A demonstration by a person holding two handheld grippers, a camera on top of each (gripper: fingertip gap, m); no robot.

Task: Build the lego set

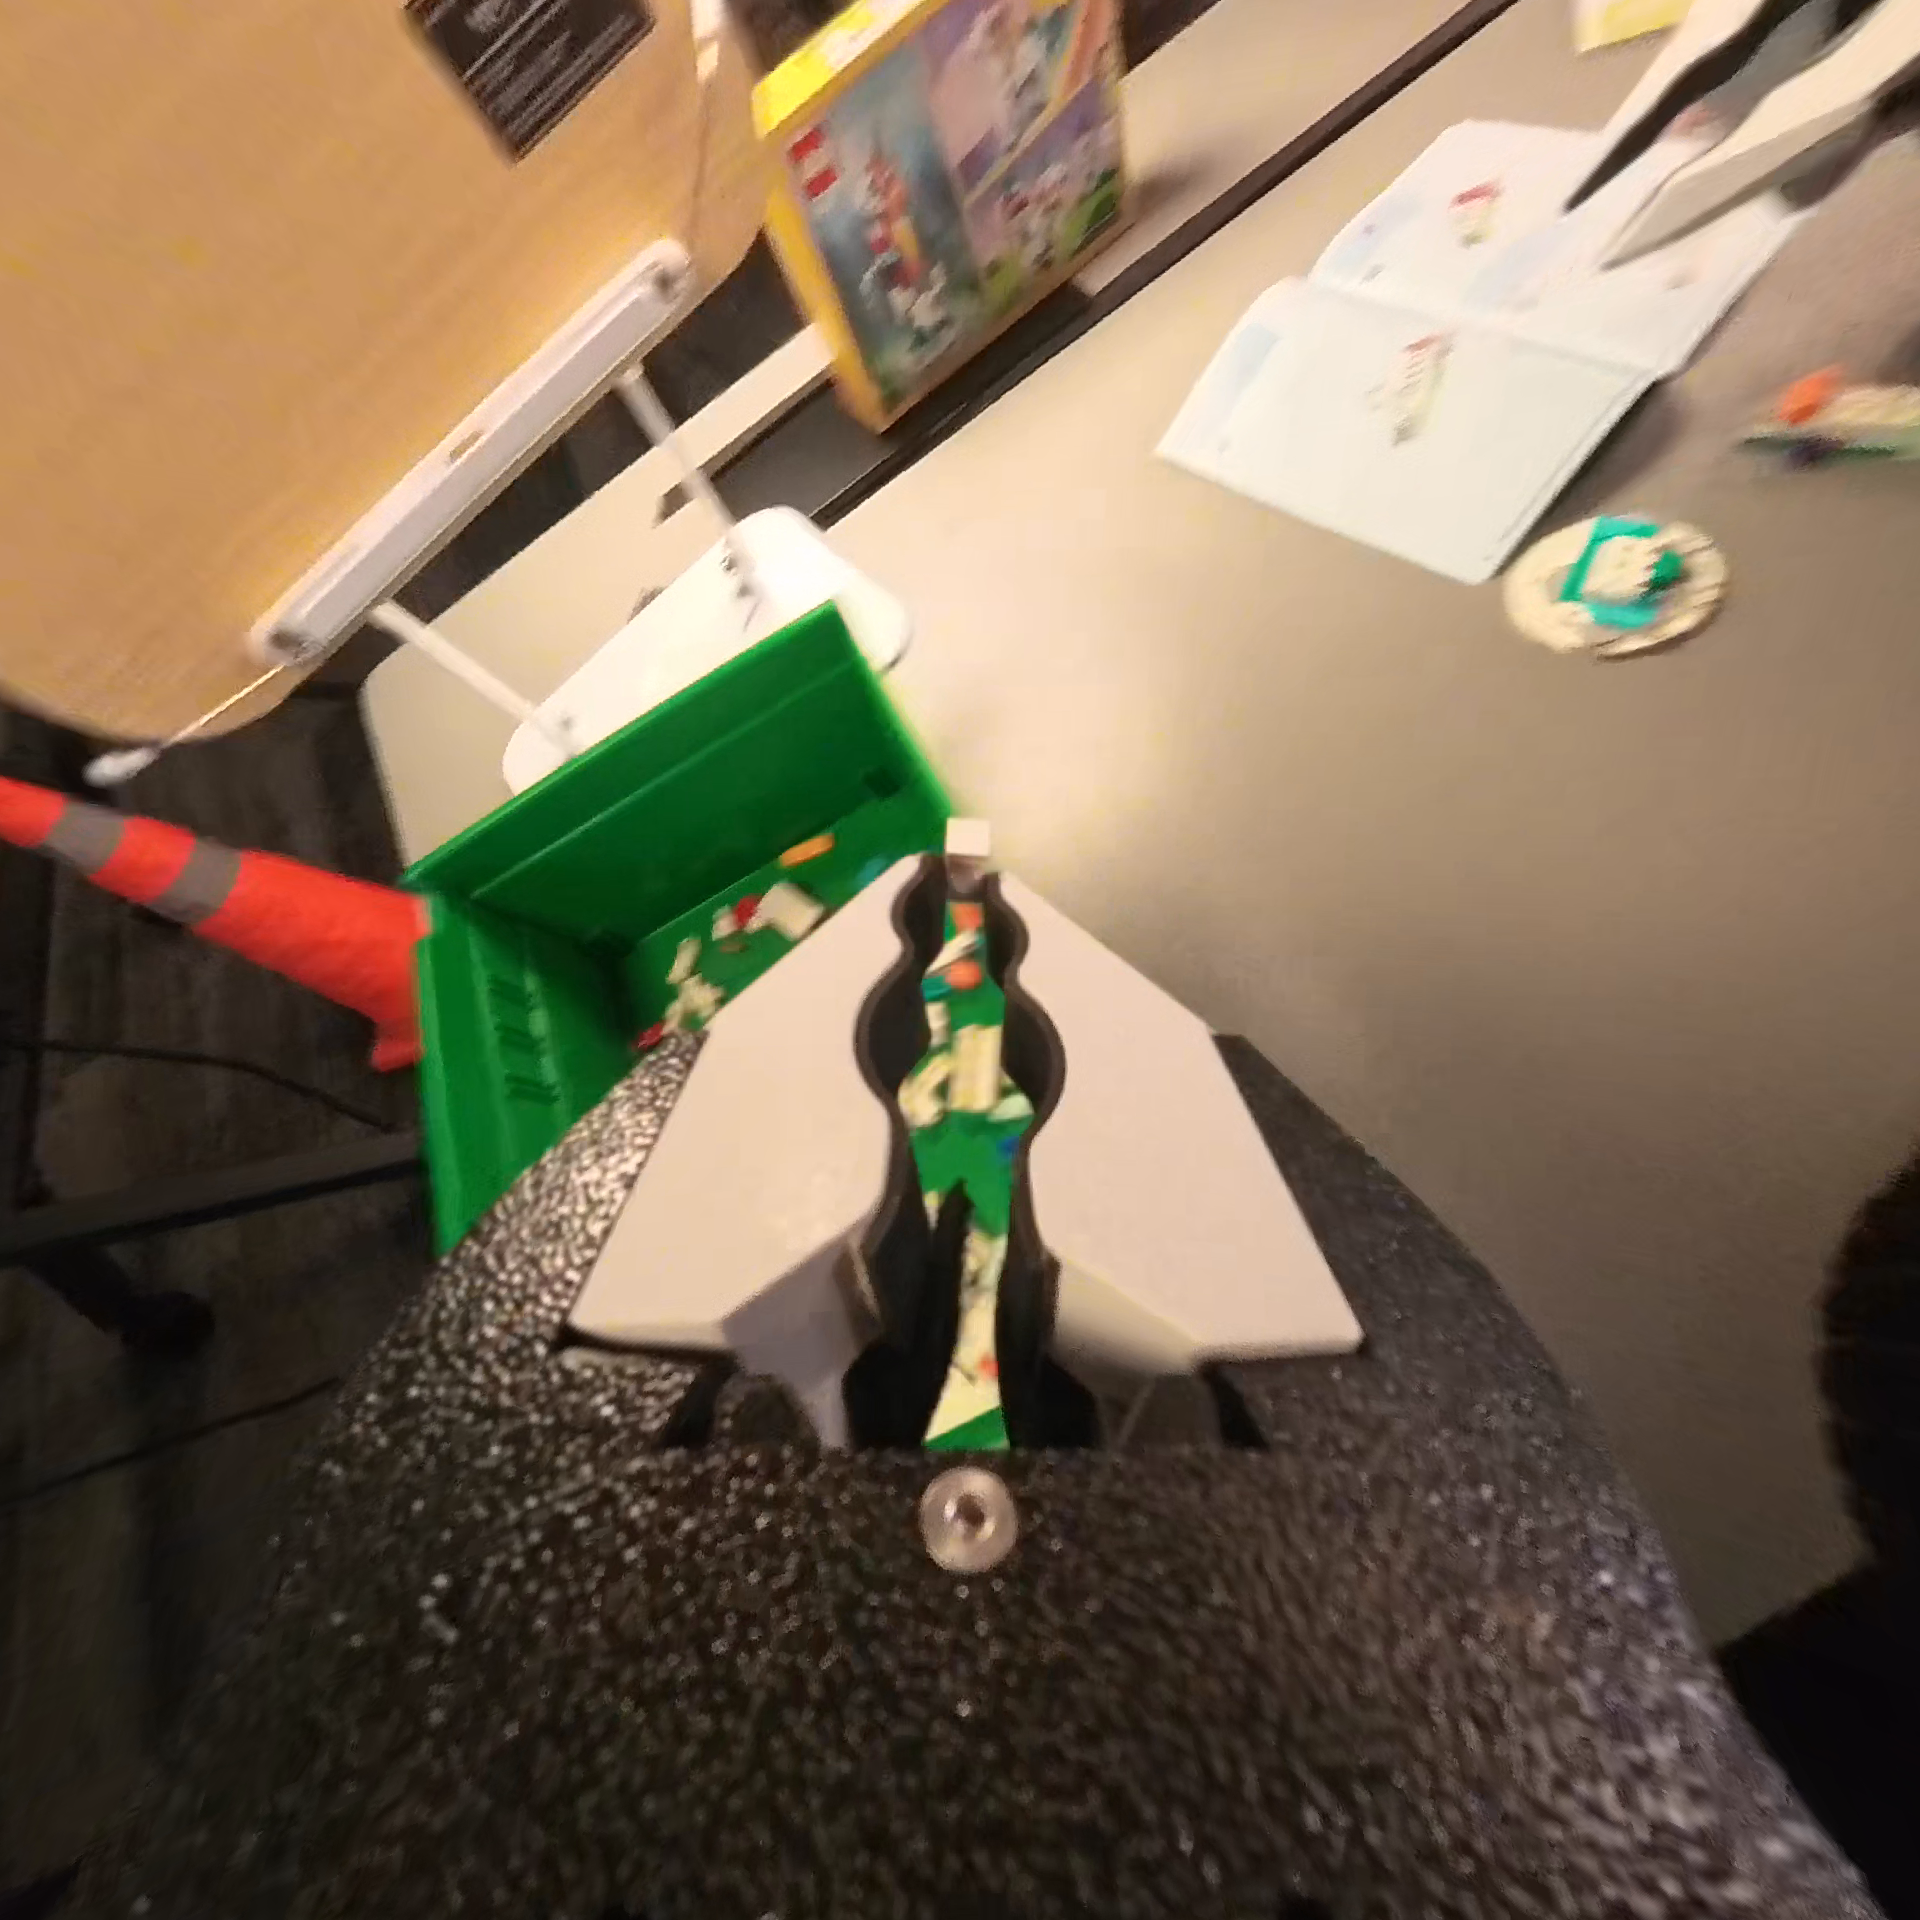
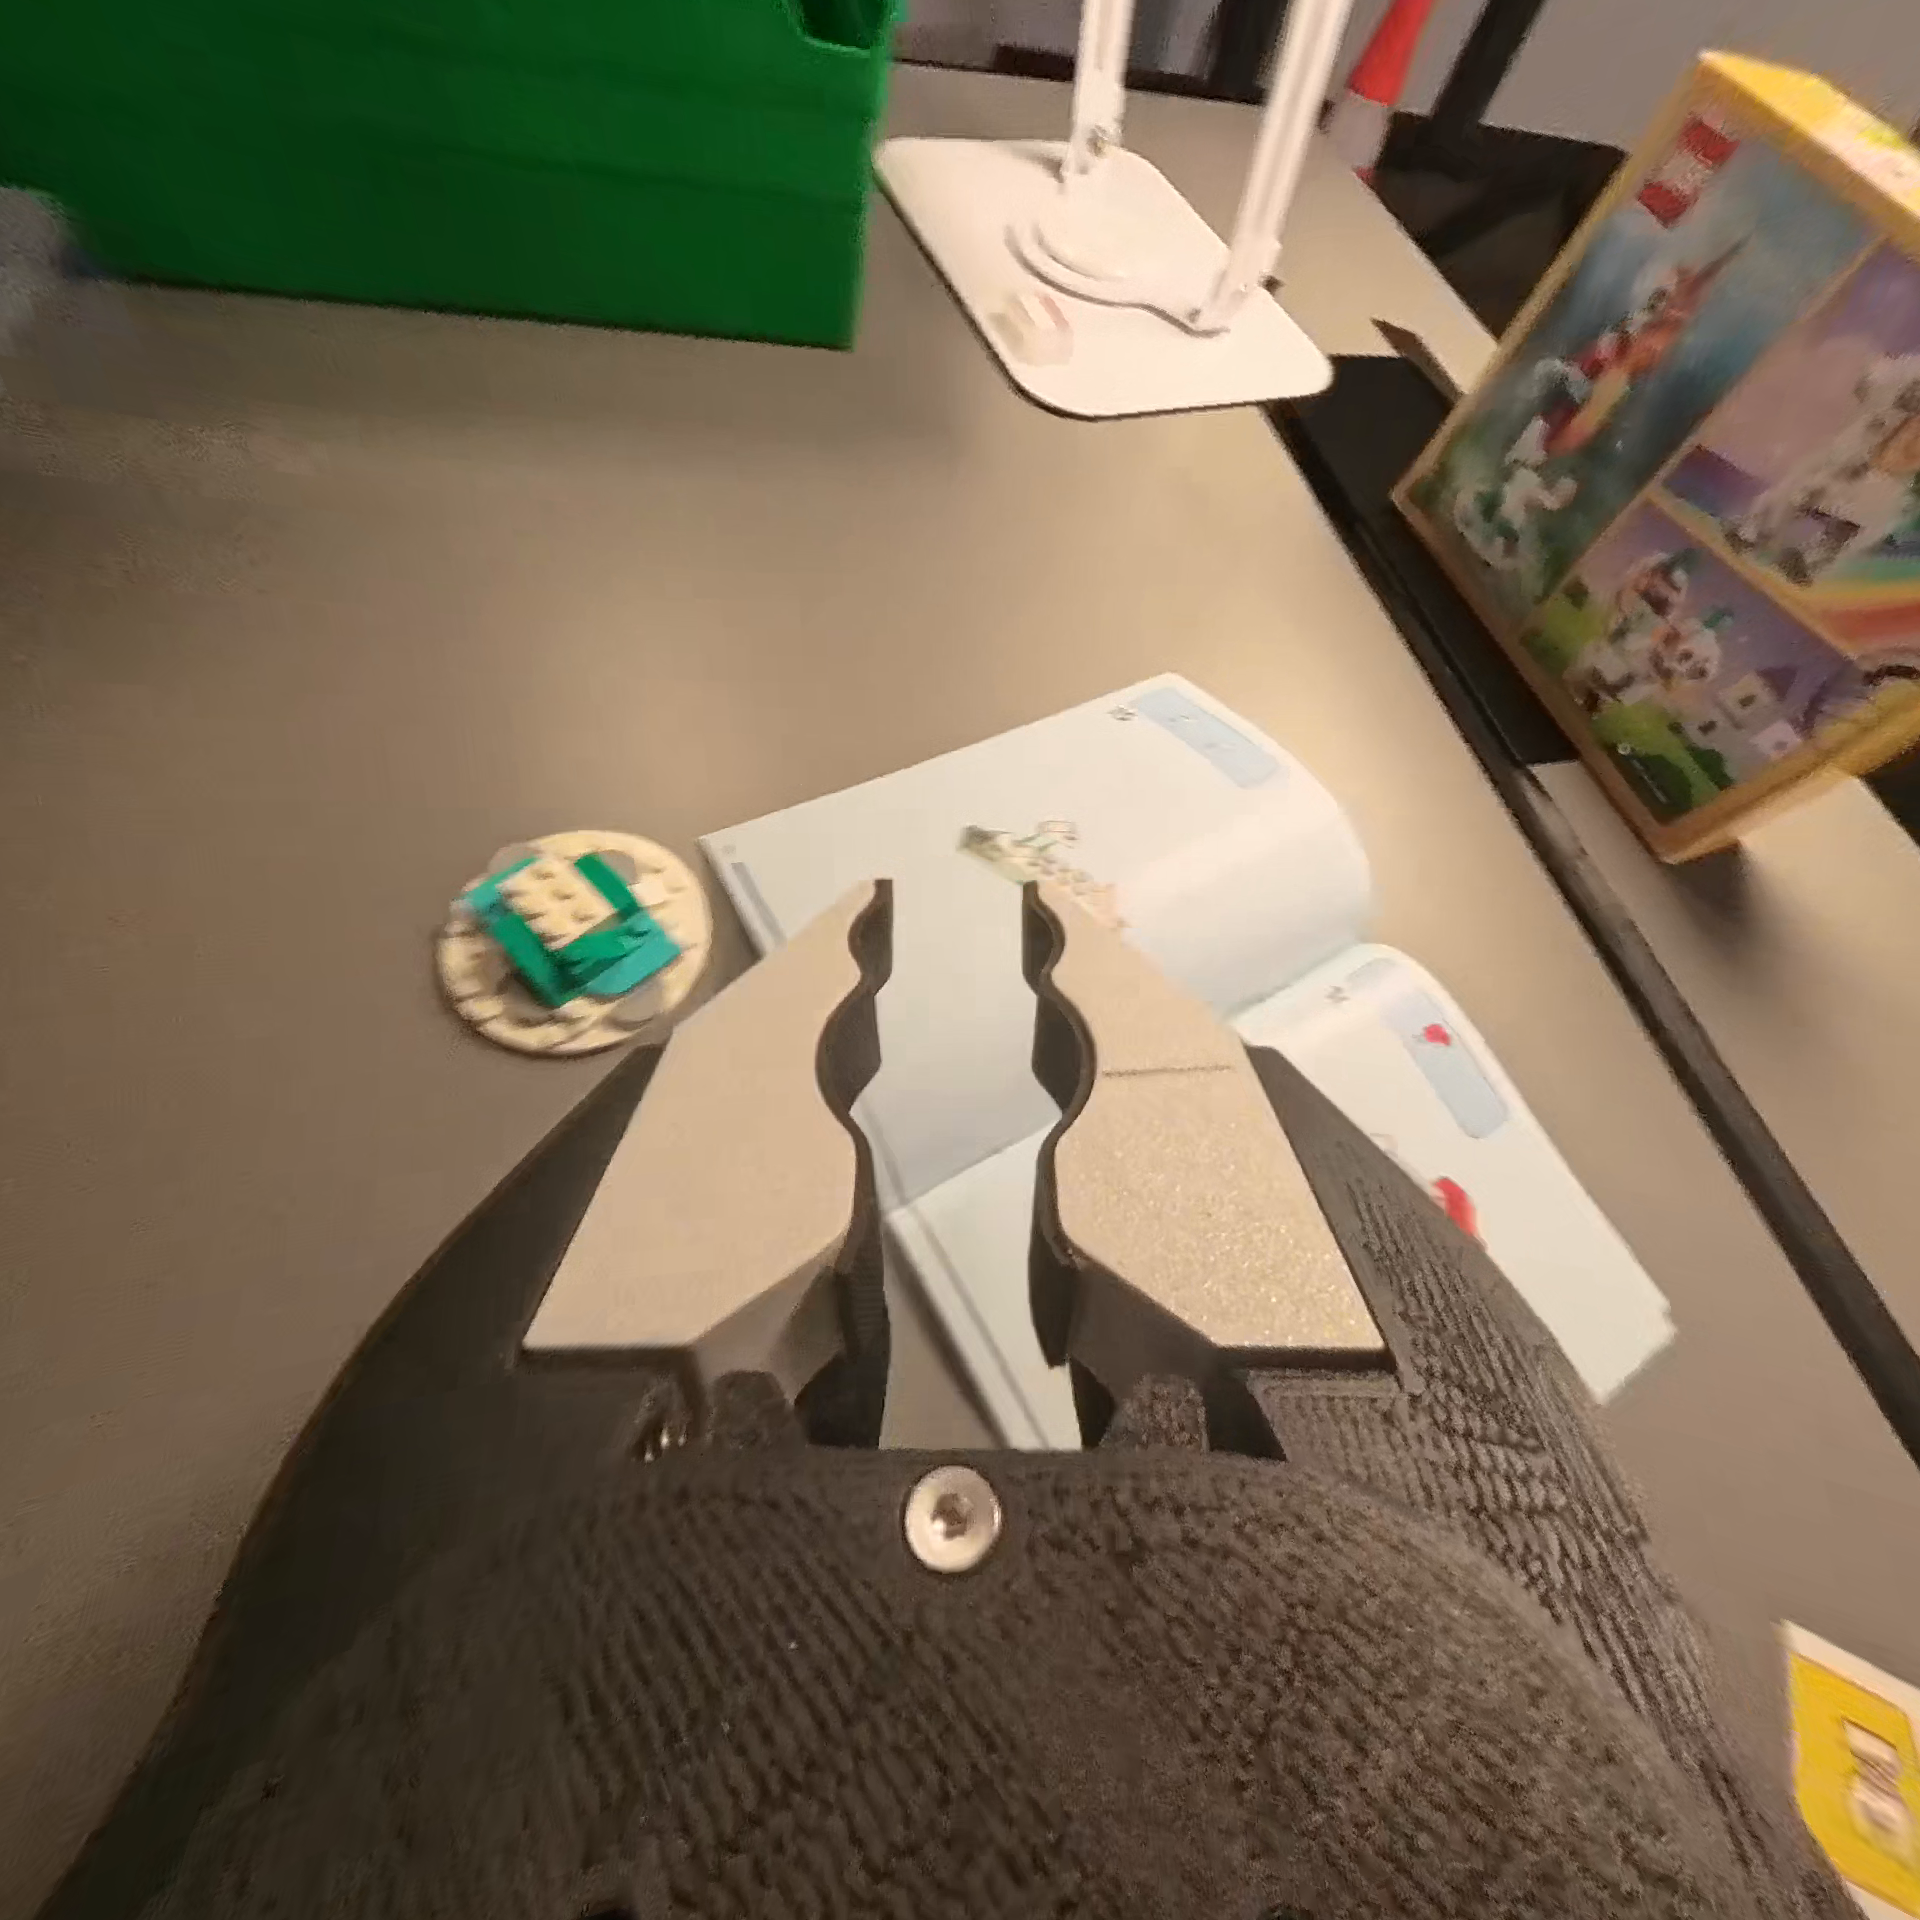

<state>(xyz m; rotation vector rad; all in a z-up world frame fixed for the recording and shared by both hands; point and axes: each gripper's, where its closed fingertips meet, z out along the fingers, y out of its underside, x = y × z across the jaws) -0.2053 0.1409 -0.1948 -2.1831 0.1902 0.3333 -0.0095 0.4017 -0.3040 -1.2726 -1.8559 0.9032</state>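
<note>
1. While both views are motion-blurred, the left gripper (image 1: 968,868) reads clearly: its jaws are pinched on a small white brick (image 1: 967,837), a squarish block held at the very tips.
2. That gripper hangs over a green plastic bin (image 1: 582,935) with smooth ribbed walls; loose white, orange and green pieces (image 1: 727,956) lie on the bin floor, some visible through the wavy slot between the jaws.
3. Right gripper (image 2: 956,896): jaws released, a clear gap between the scalloped black inner edges, nothing in it. Flat grey fingers (image 2: 727,1143), grainy finish, set in a rough black textured body.
4. It hovers above an open instruction booklet (image 2: 1226,862), pale blue glossy pages, lying flat on the matte grey desk (image 2: 416,623).
5. Just left of the booklet sits the partial build (image 2: 574,940): a round cream studded plate carrying teal pieces and a white studded brick on top. It also shows in the left wrist view (image 1: 1616,587), well apart from the bin.
6. A yellow-edged cardboard set box (image 2: 1704,499) stands upright on the far desk across a dark gap.
7. A white lamp base (image 2: 1101,270), flat with rounded corners and two thin rods, sits beside the bin.
8. An orange cone with grey bands (image 1: 260,894) lies beyond the bin.
</note>
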